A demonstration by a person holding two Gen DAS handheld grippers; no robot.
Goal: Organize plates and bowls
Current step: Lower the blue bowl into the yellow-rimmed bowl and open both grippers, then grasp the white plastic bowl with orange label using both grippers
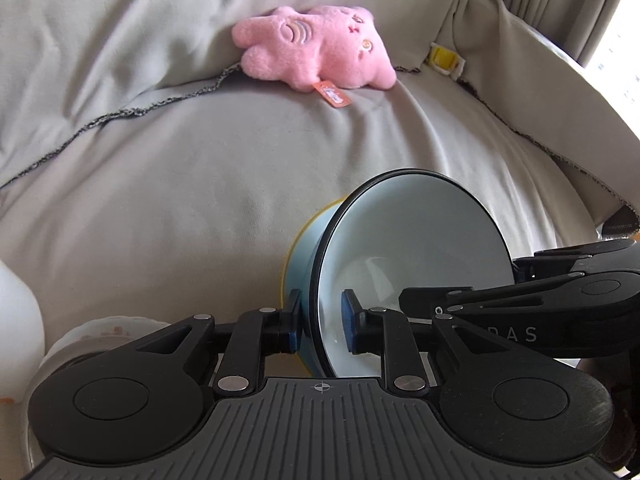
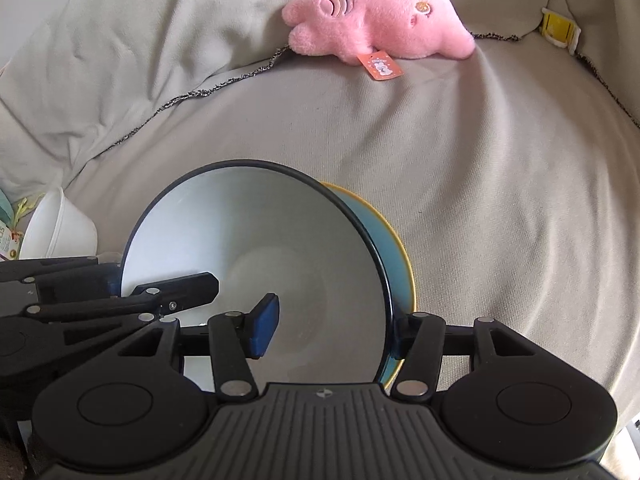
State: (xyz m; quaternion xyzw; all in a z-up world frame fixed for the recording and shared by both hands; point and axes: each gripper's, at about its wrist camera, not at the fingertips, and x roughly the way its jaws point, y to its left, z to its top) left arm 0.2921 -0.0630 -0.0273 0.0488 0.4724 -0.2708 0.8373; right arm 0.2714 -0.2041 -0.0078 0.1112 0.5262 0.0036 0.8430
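Since the blue bowl [image 1: 420, 232] sits tipped steeply on its side inside a yellow-rimmed bowl [image 2: 396, 248], low over the grey sofa [image 1: 200, 200] and near its front, we judge a slip the main risk. The left gripper [image 1: 320, 320] has its fingers [image 1: 349, 320] set narrow across the near wall, one pad inside and one outside, and looks clamped on the blue bowl. The right gripper [image 2: 332, 328] straddles the other side of the rim, its fingers [image 2: 264, 320] standing wider, the inner pad clearly off the wall, so it holds nothing. That leaves one thin pinch carrying two nested bowls. We cannot tell if the left pads catch both walls, so the outer bowl could drop off or the pair could swing. Glazed ware is slick against flat rubber pads; any twist may let it slide. The sofa cover is soft, creased cloth over cushions, an uneven seat where a round base could tip or roll. Both bowls are smooth, glossy and flared: one pale blue with a dark rim, the other deeper blue. A white bowl [image 1: 112, 328] with orange marks sits beside the left gripper, close enough to get knocked. A fuzzy pink plush toy [image 1: 320, 52] lies well apart at the back.
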